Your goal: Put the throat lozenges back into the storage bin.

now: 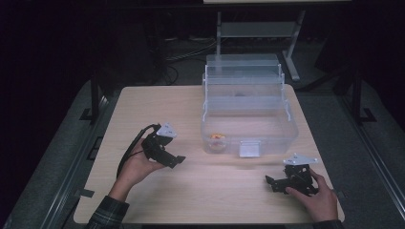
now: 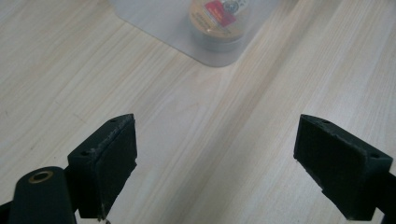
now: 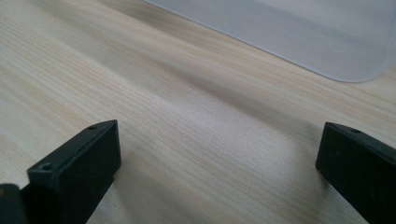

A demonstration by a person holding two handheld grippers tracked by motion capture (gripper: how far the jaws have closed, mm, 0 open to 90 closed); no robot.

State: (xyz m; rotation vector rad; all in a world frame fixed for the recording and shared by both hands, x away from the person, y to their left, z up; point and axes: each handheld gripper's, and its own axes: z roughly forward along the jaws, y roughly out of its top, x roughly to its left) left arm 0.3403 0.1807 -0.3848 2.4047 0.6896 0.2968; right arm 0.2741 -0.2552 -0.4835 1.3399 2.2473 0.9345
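- High view: a light wooden counter carries a clear plastic storage box with tiered trays folded open toward the far side, standing right of the counter's middle.
- A small round container with an orange-and-red label sits inside the box, in its near left corner against the front wall.
- On the middle of the box's front wall is a pale latch.
- The left gripper is held in the person's left hand above the counter, left of the box and near its front left corner, its jaws pointing right toward the box.
- The right gripper is held in the right hand near the counter's front right corner, in front of the box and apart from it, jaws pointing left.
- A plaid sleeve shows at the left forearm.
- Left gripper view: the two black jaws stand wide apart with bare wood grain between them, holding nothing.
- Ahead of them lies the rounded corner of the clear box, and through it the round container with its red label shows, well beyond the jaw tips.
- Right gripper view: the jaws are spread wide over bare counter, gripping nothing.
- A frosted rounded corner of the box lies at the upper right, apart from the jaws.
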